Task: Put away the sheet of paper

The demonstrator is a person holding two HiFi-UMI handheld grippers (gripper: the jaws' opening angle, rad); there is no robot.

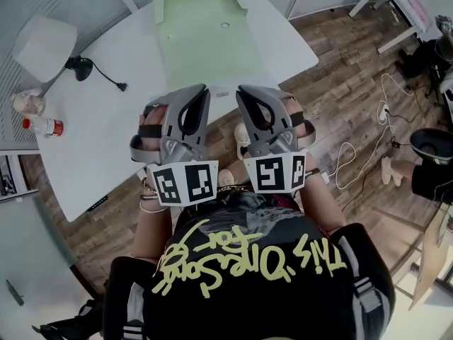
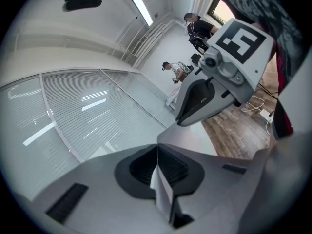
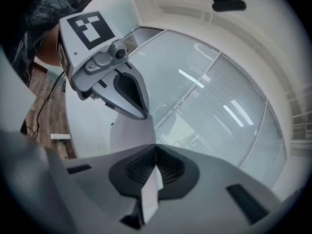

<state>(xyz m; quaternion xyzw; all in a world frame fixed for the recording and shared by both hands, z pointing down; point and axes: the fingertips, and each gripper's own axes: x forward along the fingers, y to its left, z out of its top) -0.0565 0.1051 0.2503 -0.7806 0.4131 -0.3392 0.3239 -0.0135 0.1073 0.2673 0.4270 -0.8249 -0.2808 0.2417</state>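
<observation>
- Step in hand: not begun, by my reading. Left gripper point(image 1: 200, 98) and right gripper point(image 1: 245, 98) are held side by side close to the person's chest, tips at the near edge of the table point(image 1: 106, 154).
- Jaws: both pairs are pressed together with nothing pinched. Each gripper view shows a pale sliver at the seam. It looks the same on both, so it is probably part of the gripper.
- Paper point(image 1: 202, 37): pale green, lying flat at the far middle of the table, well apart from both grippers. It has notched corners, and I cannot tell whether it is a bare sheet or a folder holding one.
- Next move, as a judgement: tip the grippers down, reach forward and spread one pair of jaws. A flat sheet gives little to bite on, so an edge or corner must be lifted or slid past the table's rim. No place to put it away is evident.
- Head view only: the paper, the table, a bottle point(image 1: 44, 126) and a cup point(image 1: 28, 103) at the left, and cables on the floor.
- Gripper views only: the jaw seams up close. Both aim upward at a glass wall point(image 2: 87, 116) with blinds, so neither shows the paper. Each shows the other gripper, and the left gripper view also takes in a ceiling light point(image 2: 143, 9) and distant people.
</observation>
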